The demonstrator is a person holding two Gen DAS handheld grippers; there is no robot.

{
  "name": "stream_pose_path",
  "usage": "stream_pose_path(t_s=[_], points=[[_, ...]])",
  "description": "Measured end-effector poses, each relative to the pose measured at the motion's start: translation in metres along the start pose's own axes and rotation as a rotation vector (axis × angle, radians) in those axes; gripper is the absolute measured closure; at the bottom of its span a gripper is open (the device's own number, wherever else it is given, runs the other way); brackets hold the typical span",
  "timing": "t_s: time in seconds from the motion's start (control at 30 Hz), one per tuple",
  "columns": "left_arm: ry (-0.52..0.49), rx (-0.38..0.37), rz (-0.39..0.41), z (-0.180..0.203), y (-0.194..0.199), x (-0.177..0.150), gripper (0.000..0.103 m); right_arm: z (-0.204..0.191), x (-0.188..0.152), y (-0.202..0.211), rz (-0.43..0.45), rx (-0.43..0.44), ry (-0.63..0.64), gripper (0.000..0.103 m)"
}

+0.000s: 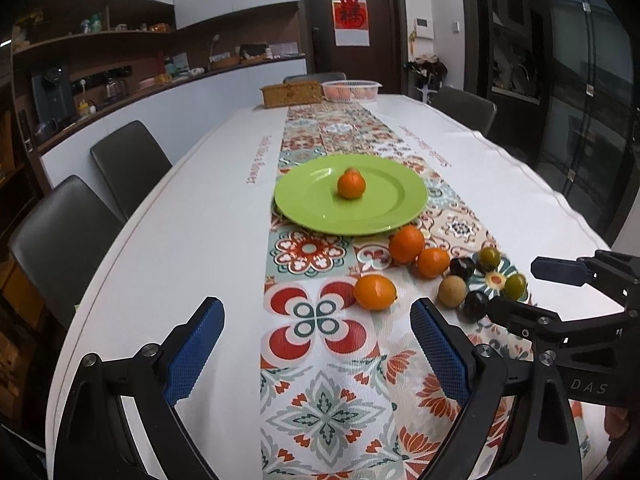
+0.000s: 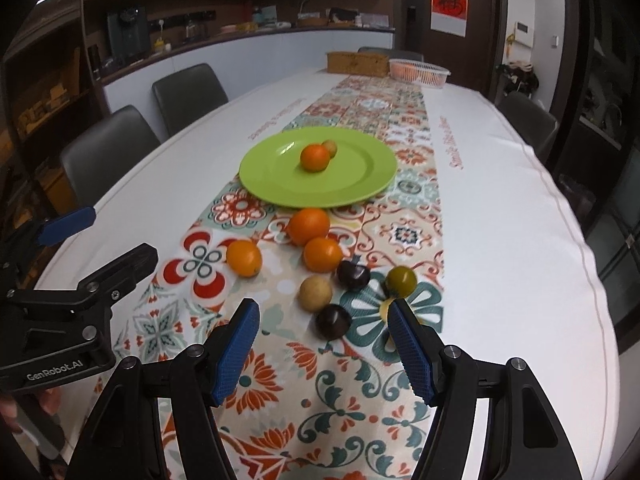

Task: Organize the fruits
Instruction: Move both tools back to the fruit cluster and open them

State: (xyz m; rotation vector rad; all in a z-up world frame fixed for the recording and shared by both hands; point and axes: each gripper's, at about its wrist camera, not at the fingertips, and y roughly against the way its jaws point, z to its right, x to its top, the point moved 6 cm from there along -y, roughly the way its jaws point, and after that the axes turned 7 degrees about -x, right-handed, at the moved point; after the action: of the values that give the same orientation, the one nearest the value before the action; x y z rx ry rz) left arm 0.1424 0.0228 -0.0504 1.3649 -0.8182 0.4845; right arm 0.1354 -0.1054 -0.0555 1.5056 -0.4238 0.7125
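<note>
- While an orange (image 2: pixel 314 157) and a small tan fruit (image 2: pixel 330 147) sat on the green plate (image 2: pixel 280 184), the sorting looked barely begun; several fruits lay loose on the patterned runner (image 2: pixel 400 240) near it.
- Both the right gripper (image 2: pixel 324 354) and the left gripper (image 1: pixel 316 354) stood wide open, holding nothing.
- A dark plum (image 2: pixel 333 321) lay just beyond the right gripper's fingertips, so the next move probably called for reaching forward and closing gently.

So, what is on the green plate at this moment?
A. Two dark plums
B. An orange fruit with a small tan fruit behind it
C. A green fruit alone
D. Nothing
B: the right wrist view shows an orange fruit with a small tan fruit touching behind it on the green plate.
</note>
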Motion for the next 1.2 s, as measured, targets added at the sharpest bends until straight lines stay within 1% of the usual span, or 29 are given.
stream_pose_path(t_s=[0.1, 0.33, 0.37, 0.43, 0.5, 0.67, 0.77, 0.83, 0.9, 1.0, 1.2], points=[[-0.012, -0.010, -0.017, 0.001, -0.009, -0.006, 0.008, -0.003, -0.003, -0.009, -0.022, 0.006, 0.009, 0.036], [-0.018, -0.037, -0.069, 0.000, -0.030, -0.017, 0.008, -0.003, -0.012, -0.028, -0.079, 0.011, 0.015, 0.047], [-0.023, -0.042, -0.076, 0.001, -0.033, -0.019, 0.009, -0.003, -0.013, -0.031, -0.086, 0.012, 0.017, 0.047], [-0.030, -0.048, -0.090, 0.002, -0.039, -0.021, 0.011, -0.003, -0.014, -0.036, -0.097, 0.016, 0.019, 0.052], [-0.032, -0.055, -0.100, 0.002, -0.043, -0.023, 0.015, -0.003, -0.016, -0.040, -0.109, 0.018, 0.019, 0.054], [0.003, -0.079, -0.106, -0.006, -0.045, -0.025, 0.020, -0.001, -0.016, -0.046, -0.126, 0.015, 0.008, 0.055], [0.019, -0.105, -0.099, -0.009, -0.046, -0.025, 0.021, -0.004, -0.017, -0.048, -0.130, 0.013, 0.008, 0.055], [0.000, -0.122, -0.102, -0.005, -0.050, -0.023, 0.021, -0.005, -0.018, -0.049, -0.131, 0.016, 0.008, 0.055], [-0.027, -0.134, -0.108, 0.000, -0.056, -0.020, 0.025, -0.006, -0.018, -0.051, -0.133, 0.020, 0.001, 0.058], [-0.062, -0.157, -0.116, 0.009, -0.064, -0.015, 0.026, -0.004, -0.018, -0.052, -0.131, 0.023, -0.005, 0.058], [-0.105, -0.166, -0.135, 0.022, -0.079, -0.005, 0.031, 0.002, -0.016, -0.056, -0.141, 0.026, -0.023, 0.063]])
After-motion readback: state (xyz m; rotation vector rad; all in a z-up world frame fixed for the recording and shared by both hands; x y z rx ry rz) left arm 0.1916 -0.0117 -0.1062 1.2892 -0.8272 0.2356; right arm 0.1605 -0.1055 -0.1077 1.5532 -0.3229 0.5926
